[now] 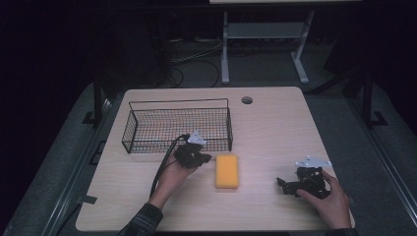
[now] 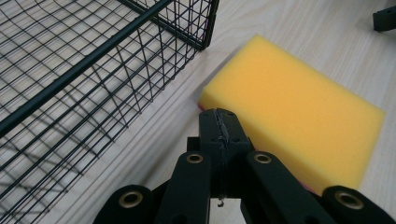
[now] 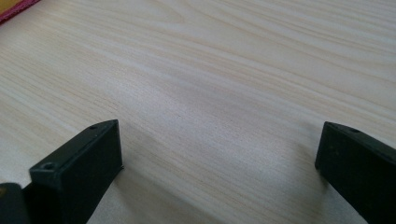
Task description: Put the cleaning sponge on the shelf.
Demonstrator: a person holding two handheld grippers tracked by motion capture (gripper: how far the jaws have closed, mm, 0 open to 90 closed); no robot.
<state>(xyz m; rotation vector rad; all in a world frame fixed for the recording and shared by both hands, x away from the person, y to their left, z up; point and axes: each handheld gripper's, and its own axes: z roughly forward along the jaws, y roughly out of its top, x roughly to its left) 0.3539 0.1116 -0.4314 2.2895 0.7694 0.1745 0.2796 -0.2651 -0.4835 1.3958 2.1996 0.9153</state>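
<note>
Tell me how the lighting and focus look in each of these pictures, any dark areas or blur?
High view: the pale wooden table is lit, the room around it nearly black. Left gripper view: bright and sharp on the yellow rectangular sponge; the black wire basket casts grid shadows. Right gripper view: wood grain crisp, the right gripper with its open jaws dark and a little soft.

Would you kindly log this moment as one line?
left gripper: shut, beside sponge | right gripper: open over table | basket: empty

We see bare table [image 1: 275, 128] between the sponge [image 1: 226, 171] and the right gripper [image 1: 287, 185]; the wire basket [image 1: 177, 129] blocks passage just behind the left gripper [image 1: 194, 156].
</note>
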